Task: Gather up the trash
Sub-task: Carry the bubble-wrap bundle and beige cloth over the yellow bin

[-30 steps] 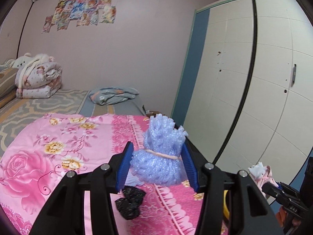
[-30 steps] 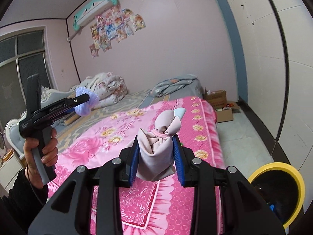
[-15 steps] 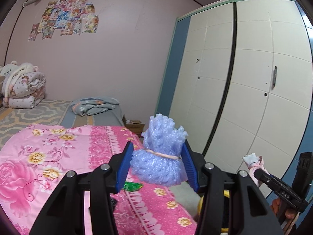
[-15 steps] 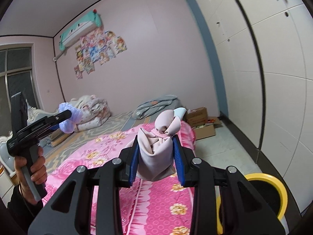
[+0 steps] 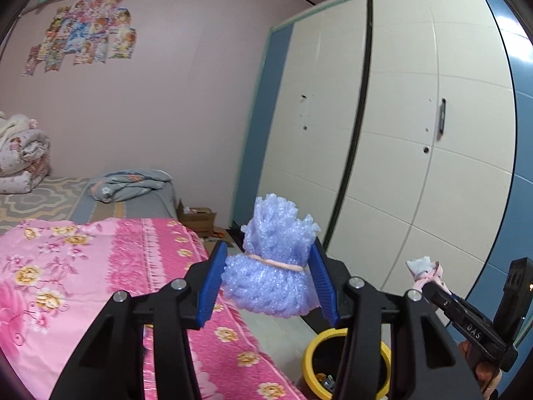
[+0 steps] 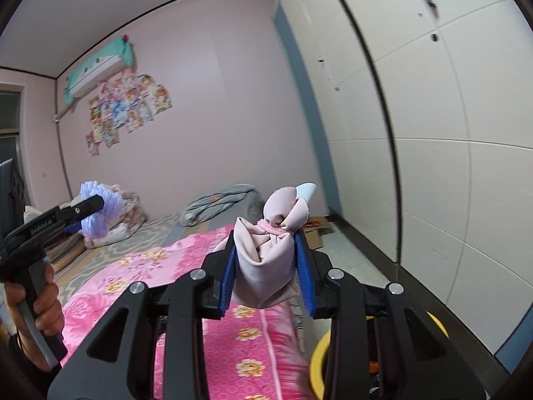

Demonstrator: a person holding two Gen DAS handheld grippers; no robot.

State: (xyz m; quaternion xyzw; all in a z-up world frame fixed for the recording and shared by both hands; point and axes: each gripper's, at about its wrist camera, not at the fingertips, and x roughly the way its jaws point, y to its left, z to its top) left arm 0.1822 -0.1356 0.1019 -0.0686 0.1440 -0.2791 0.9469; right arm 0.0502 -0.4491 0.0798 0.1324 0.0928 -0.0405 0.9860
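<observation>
My left gripper (image 5: 268, 283) is shut on a blue bubble-wrap bundle (image 5: 271, 276) tied with a rubber band, held in the air past the bed's edge. My right gripper (image 6: 266, 268) is shut on a pale pink cloth bundle (image 6: 268, 263) tied with a pink band. A yellow-rimmed black trash bin (image 5: 346, 361) stands on the floor below and a little right of the left gripper; its rim also shows in the right wrist view (image 6: 318, 361). The right gripper with its bundle shows at the left wrist view's right edge (image 5: 424, 271); the left gripper shows at the right wrist view's left (image 6: 96, 211).
A bed with a pink floral cover (image 5: 83, 266) fills the lower left. A white wardrobe (image 5: 416, 153) lines the right wall. A cardboard box (image 5: 196, 218) sits on the floor by the far wall. Folded quilts (image 5: 20, 156) lie on the far bed.
Both grippers have swung right, away from the bed toward the wardrobe. The yellow bin has come into the left wrist view below the bubble-wrap bundle. Both grips are unchanged.
</observation>
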